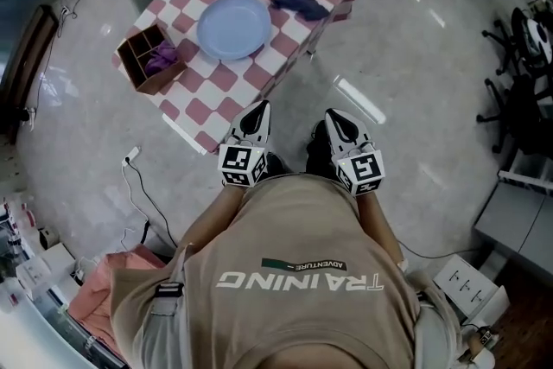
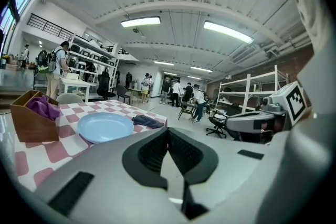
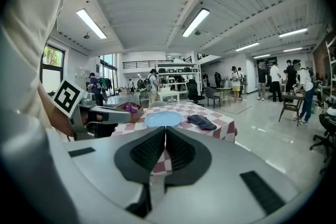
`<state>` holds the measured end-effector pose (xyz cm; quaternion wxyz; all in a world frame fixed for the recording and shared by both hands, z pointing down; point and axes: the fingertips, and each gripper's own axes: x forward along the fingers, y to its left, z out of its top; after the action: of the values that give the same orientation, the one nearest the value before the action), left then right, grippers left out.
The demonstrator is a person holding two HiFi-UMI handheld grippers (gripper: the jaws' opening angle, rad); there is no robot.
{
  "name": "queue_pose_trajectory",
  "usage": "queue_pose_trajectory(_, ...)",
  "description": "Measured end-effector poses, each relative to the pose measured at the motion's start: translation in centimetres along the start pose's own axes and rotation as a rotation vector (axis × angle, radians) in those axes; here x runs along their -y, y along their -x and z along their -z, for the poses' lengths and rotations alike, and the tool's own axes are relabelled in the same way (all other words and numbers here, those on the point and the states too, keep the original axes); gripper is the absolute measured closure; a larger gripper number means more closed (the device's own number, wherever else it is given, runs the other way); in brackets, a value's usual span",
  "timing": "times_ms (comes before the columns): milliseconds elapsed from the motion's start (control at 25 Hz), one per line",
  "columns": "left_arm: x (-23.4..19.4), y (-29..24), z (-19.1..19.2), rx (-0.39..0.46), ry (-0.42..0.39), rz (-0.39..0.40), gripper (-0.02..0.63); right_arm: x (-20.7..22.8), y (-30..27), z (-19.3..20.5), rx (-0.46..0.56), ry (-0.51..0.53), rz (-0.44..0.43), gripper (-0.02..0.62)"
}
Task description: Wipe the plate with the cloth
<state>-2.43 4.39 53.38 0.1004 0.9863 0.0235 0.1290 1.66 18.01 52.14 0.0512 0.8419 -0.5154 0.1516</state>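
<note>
A light blue plate (image 1: 232,26) sits in the middle of a red-and-white checked table (image 1: 216,79). A crumpled dark blue cloth (image 1: 300,3) lies to its right near the table's corner. Both grippers are held close to the person's body, short of the table's near edge and apart from plate and cloth. The left gripper (image 1: 258,110) has its jaws pressed together with nothing between them, and so does the right gripper (image 1: 337,118). The left gripper view shows the plate (image 2: 105,126) and cloth (image 2: 147,121) beyond the left gripper (image 2: 168,130). The right gripper view shows the plate (image 3: 164,118) and cloth (image 3: 201,122) ahead of the right gripper (image 3: 165,128).
A brown wooden box (image 1: 149,60) holding a purple rag stands at the table's left end. A white cable (image 1: 136,177) lies on the floor to the left. Black office chairs (image 1: 518,56) stand at the right. People, tables and shelving (image 2: 247,93) fill the room behind.
</note>
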Motion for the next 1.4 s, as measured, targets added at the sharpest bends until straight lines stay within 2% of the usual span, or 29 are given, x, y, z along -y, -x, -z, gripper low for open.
queue_pose_trajectory(320, -0.1, -7.8, -3.4, 0.028, -0.006, -0.109, 0.594, 8.2, -5.4, -4.0, 0.048, 0.068, -0.109, 0.577)
queue_pose_trajectory(600, 0.2, -12.1, -4.7, 0.058, 0.022, -0.215, 0.594, 12.2, -8.8, -4.7, 0.037, 0.106, -0.216, 0.577)
queue_pose_trajectory(800, -0.8, -12.4, -4.2, 0.053, 0.061, -0.314, 0.594, 12.8, -11.1, -4.1, 0.006, 0.112, -0.316, 0.577)
queue_pose_trajectory(1040, -4.3, -12.4, -4.7, 0.068, 0.076, -0.379, 0.594, 12.4, -14.9, -4.3, -0.027, 0.120, -0.366, 0.577)
queue_pose_trajectory(1400, -11.7, -14.7, -7.0, 0.099, 0.088, -0.382, 0.594, 11.9, -22.9, -8.7, -0.018, 0.184, -0.382, 0.577)
